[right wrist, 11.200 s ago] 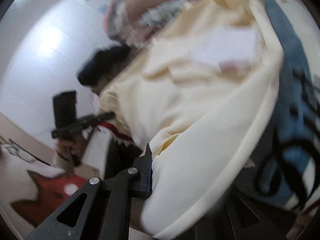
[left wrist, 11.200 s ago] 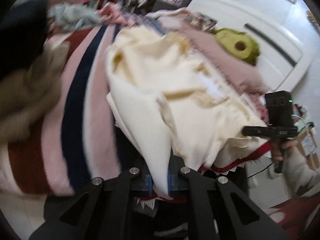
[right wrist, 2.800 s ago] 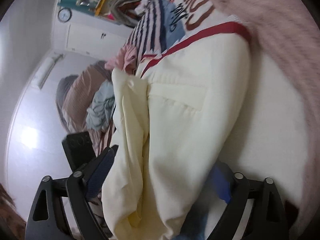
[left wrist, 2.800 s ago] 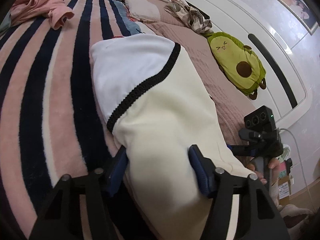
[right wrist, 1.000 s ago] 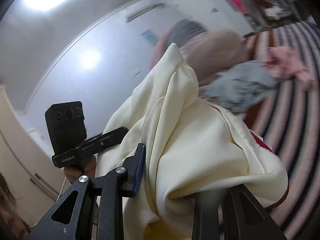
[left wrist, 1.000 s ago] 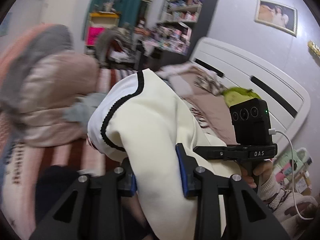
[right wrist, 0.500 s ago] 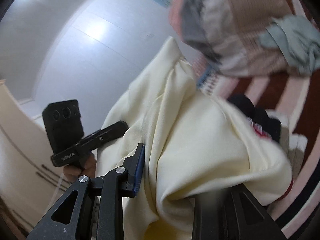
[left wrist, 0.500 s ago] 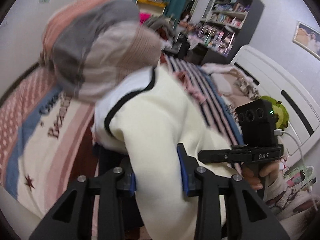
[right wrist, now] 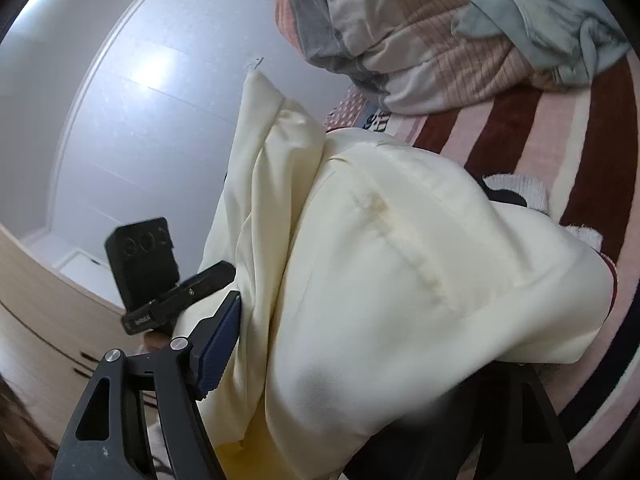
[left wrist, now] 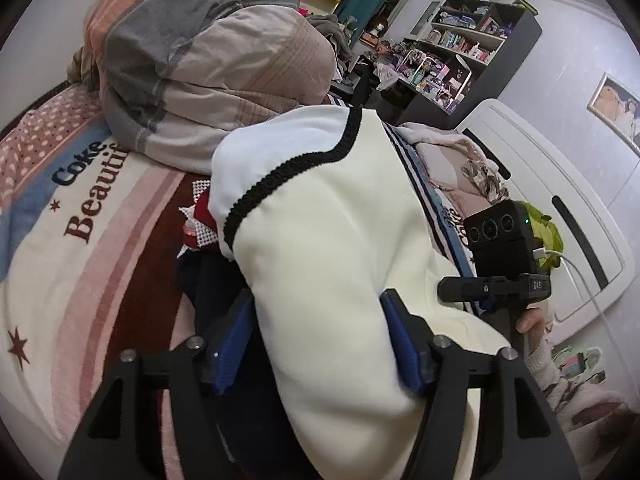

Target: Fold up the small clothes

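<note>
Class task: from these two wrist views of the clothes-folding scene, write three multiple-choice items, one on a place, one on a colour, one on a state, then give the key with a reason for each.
1. Where does the big rumpled pink-and-grey duvet lie relative to the folded cream garment?
A. Behind it on the bed
B. On the floor
C. Inside the bookshelf

2. What colour is the knitted trim band across the cream garment?
A. Red
B. Black
C. Green

3. How do the left tongs stand?
A. Clamped flat with nothing between
B. Out of view
C. Spread, with the cream garment between the blue pads

Key: 1 A, the duvet is heaped beyond the garment on the striped blanket; 2 B, the band is black; 3 C, the jaws are opening around the cloth.
</note>
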Available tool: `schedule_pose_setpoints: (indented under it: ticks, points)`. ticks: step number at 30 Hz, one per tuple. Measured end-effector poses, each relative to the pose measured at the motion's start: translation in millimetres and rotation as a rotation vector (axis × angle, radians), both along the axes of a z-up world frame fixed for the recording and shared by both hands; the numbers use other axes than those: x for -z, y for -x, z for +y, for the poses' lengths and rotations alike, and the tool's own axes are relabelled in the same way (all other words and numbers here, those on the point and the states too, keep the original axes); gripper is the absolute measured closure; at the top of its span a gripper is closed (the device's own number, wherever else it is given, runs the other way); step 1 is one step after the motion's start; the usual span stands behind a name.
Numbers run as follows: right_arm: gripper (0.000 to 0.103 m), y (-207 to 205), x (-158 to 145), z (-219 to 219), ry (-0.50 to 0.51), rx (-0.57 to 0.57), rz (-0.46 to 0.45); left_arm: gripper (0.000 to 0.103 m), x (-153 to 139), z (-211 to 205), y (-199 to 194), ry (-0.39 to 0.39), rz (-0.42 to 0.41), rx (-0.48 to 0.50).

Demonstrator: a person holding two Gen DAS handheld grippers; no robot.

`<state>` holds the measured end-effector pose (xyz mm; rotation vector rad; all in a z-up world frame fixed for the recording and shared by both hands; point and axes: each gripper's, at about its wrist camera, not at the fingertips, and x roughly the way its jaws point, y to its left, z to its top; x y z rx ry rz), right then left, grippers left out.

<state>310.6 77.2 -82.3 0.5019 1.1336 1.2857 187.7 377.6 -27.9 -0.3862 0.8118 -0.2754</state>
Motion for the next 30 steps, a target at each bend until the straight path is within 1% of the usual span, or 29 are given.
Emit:
schedule_pose_setpoints:
  ticks: [3,5,7,9,12,14,15,17,18,19,22,23,26,27,29,30]
  points:
    - [0.033,2.2,-3.0,-11.7,-0.030,-0.005,0.004,0.030,-11.7,3.4,1.7,0.007,-0.033,0.007]
    - [0.030,2.1,-2.9,-22.4,-0.057,0.004,0.024,0.028,-22.2,8.4,-1.8,0.003,-0.058,-0.009]
    - [0.028,2.3,-2.4,-34.9,-0.073,0.027,0.033,0.028,-26.2,12.8,-10.6,-0.013,-0.062,-0.026]
    - [0.028,-3.2,5.9,-40.0,-0.064,0.050,0.061,0.028,-24.7,15.7,-21.4,-0.013,-0.050,-0.031]
    - [0.028,-13.0,17.5,-36.3,-0.077,0.043,0.103,0.028,-14.7,17.4,-39.2,0.015,-0.018,-0.016]
    - [0.028,-20.4,20.9,-29.5,-0.098,0.031,0.113,0.028,-6.2,16.6,-49.2,0.032,-0.007,-0.009]
    - [0.028,-25.2,20.4,-24.6,-0.106,0.033,0.102,0.028,-3.2,15.3,-51.5,0.029,-0.008,-0.006]
    - [0.027,-35.0,14.8,-14.2,-0.104,0.047,0.042,0.030,2.8,13.7,-57.2,0.016,-0.012,0.000]
    - [0.027,-39.8,9.9,-7.5,-0.097,0.047,-0.004,0.035,5.1,12.8,-59.5,0.010,-0.012,0.006]
    - [0.027,-44.6,6.4,-0.5,-0.094,0.047,-0.042,0.037,8.0,12.3,-62.0,0.007,-0.012,0.009]
    - [0.027,-57.1,-11.8,16.6,-0.111,0.035,-0.179,0.041,10.4,14.9,-62.8,-0.005,-0.031,-0.010]
    - [0.027,-57.2,-21.0,20.4,-0.124,0.030,-0.237,0.043,9.5,16.0,-61.0,-0.011,-0.045,-0.013]
    - [0.029,-40.6,-54.6,28.2,-0.177,-0.007,-0.437,0.044,3.7,17.9,-52.1,-0.010,-0.089,0.002]
    - [0.029,-33.2,-61.4,28.2,-0.192,-0.018,-0.489,0.044,1.5,18.5,-48.4,-0.012,-0.106,0.010]
    - [0.029,-14.9,-69.6,27.3,-0.199,-0.029,-0.596,0.044,2.0,19.1,-43.8,-0.015,-0.115,0.016]
    - [0.029,-7.9,-67.5,26.5,-0.171,-0.023,-0.618,0.044,4.1,19.7,-44.8,-0.016,-0.104,0.014]
